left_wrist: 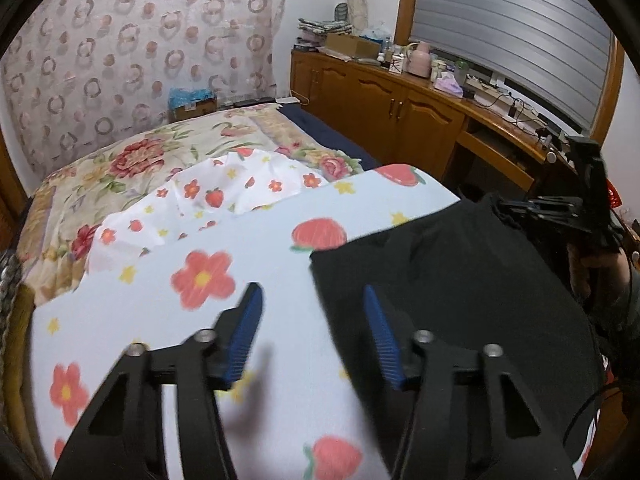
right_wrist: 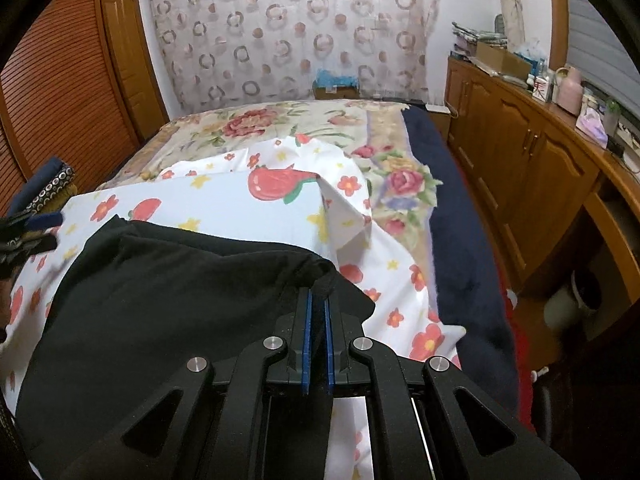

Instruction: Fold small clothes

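A black garment (left_wrist: 448,276) lies on the strawberry-and-flower sheet (left_wrist: 168,344) on the bed. My left gripper (left_wrist: 314,292) is open and empty, hovering just above the garment's left edge. My right gripper (right_wrist: 318,300) is shut on the black garment (right_wrist: 168,300) at its right corner, pinching a fold between the blue pads (right_wrist: 307,336). The right gripper also shows in the left wrist view (left_wrist: 516,208) at the garment's far right side. The left gripper shows in the right wrist view (right_wrist: 44,224) at the far left edge.
A floral bedspread (right_wrist: 280,124) covers the far half of the bed. A wooden cabinet and desk (right_wrist: 532,160) with clutter runs along the right. A louvred wooden door (right_wrist: 60,92) stands at the left. Folded dark cloths (right_wrist: 52,188) lie at the bed's left edge.
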Demonstrator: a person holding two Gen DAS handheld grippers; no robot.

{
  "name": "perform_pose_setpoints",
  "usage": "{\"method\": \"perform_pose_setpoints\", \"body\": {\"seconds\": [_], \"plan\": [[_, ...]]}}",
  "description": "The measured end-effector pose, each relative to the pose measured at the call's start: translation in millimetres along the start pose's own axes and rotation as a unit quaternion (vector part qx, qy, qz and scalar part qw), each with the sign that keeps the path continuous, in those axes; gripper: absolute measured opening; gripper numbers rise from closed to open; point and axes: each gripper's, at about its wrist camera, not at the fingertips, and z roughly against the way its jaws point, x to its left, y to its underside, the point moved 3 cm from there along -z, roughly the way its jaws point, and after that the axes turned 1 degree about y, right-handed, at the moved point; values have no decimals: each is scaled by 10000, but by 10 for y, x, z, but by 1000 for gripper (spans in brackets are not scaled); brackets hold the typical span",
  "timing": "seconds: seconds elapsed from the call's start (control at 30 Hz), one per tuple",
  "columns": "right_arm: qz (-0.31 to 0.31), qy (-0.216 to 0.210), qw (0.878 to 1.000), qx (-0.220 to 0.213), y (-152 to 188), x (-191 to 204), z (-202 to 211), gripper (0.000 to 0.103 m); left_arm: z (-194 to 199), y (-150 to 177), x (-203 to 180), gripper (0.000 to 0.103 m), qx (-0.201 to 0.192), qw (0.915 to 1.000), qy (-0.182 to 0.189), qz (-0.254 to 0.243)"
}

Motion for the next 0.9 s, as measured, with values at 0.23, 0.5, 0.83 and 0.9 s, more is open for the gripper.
{"method": "perform_pose_setpoints", "body": {"seconds": [0.23, 0.5, 0.83, 0.9], "plan": [[-10, 4, 9999, -148, -33, 96, -27, 38, -351, -212, -114, 42, 231, 9990, 330, -178], [-98, -140, 9997, 150, -7, 33, -239, 33, -573, -180, -141, 40, 594, 9970, 283, -404], [-265, 32, 9980, -580, -59, -31, 8, 5, -397, -213, 26, 8, 49, 9997, 232, -35], [-217, 50, 9990, -387, -29, -26, -96, 5, -420, -184, 23, 8, 83, 9998, 179, -89]]}}
